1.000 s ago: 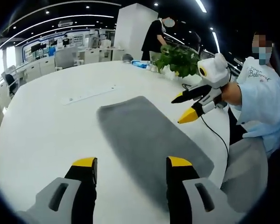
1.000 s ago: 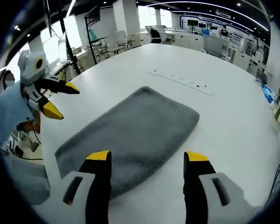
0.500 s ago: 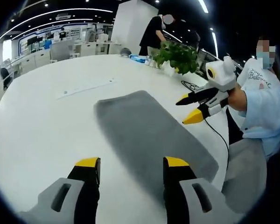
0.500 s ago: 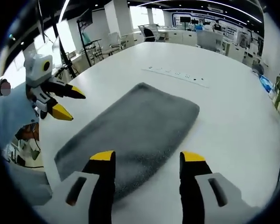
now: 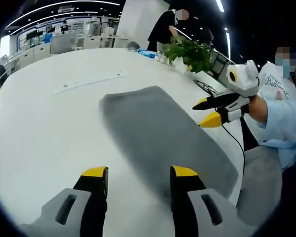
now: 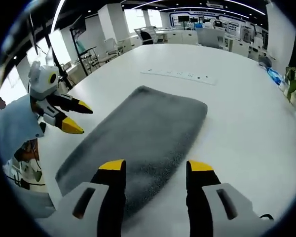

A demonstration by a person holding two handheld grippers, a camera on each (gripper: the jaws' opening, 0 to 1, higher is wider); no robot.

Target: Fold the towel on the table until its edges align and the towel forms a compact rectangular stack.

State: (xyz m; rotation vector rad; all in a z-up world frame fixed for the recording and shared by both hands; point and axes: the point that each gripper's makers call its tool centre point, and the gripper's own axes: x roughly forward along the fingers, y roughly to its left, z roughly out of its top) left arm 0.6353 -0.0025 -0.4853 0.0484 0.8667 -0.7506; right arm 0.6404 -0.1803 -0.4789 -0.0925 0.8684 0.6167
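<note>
- Lying flat across the middle of both views, the grey towel point(image 5: 163, 133) point(image 6: 143, 133) is an unfolded, fuzzy rectangle with rounded corners on the white table point(image 5: 44, 128) point(image 6: 246, 123).
- The left gripper point(image 5: 138, 173) rises from the bottom of its view, jaws spread and holding nothing; it also appears at the left of the right gripper view point(image 6: 74, 116).
- The right gripper point(image 6: 155, 165) is likewise spread and empty, its tips over the towel's near edge; it appears at the right of the left gripper view point(image 5: 207, 111).
- The left gripper view shows a leafy plant point(image 5: 187, 52) at upper centre-right.
</note>
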